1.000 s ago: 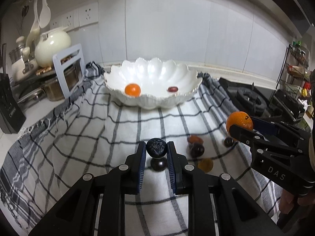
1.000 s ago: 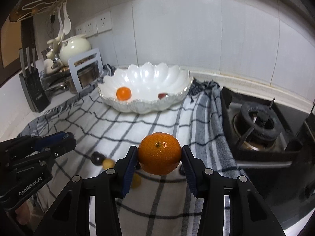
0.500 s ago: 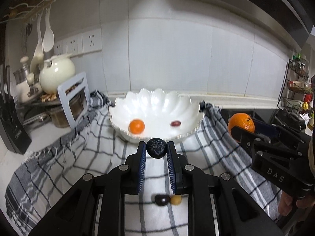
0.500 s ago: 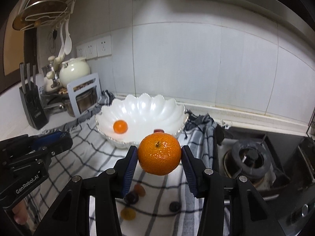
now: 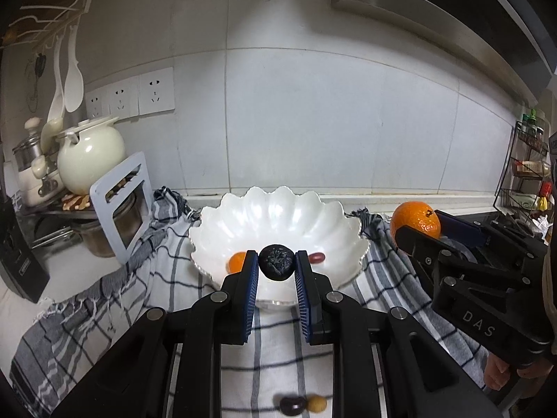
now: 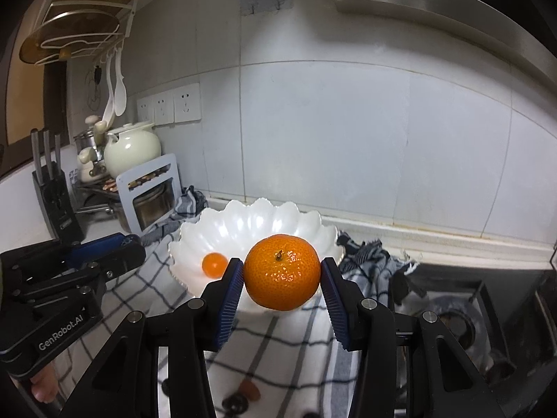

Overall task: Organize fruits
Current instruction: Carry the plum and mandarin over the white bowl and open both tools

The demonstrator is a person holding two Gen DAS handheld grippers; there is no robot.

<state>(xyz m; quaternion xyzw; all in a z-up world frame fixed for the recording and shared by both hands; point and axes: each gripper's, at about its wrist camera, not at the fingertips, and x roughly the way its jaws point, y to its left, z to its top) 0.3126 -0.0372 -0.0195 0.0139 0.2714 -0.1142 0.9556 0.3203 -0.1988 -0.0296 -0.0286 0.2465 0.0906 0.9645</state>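
fruit count: one mandarin (image 6: 282, 272), big, bright orange, pitted skin, small dark stem nub facing the right wrist camera. one dark wrinkled fruit (image 5: 277, 263), near-black, matte, shrivelled, roughly round. in the white scalloped bowl (image 5: 278, 209): two pieces, one small orange fruit (image 5: 237, 262) left of centre and one dark red oval fruit (image 5: 316, 258) right of centre. on the checked cloth (image 5: 104, 299) near the camera, left view shows two loose pieces touching side by side: one dark fruit (image 5: 291, 405) and one small yellow fruit (image 5: 316, 403). right view shows a few more small loose pieces low in frame, partly hidden by the tool, count unclear.

right gripper (image 6: 282, 278): clamped on the mandarin, blue pads pressing both sides, held in the air in front of the bowl's right half. the same gripper and mandarin show at right in the left view, beside the bowl's right rim.

left gripper (image 5: 277, 271): clamped on the dark wrinkled fruit at the very tips, held in the air over the bowl's near edge, lined up between the two pieces inside.

bowl sits on the cloth against the tiled wall. one cream teapot (image 5: 88, 156) on a rack at far left, one knife block (image 6: 57, 202) beside it, one gas burner (image 6: 452, 327) right of the cloth, three wall sockets (image 5: 130, 95).
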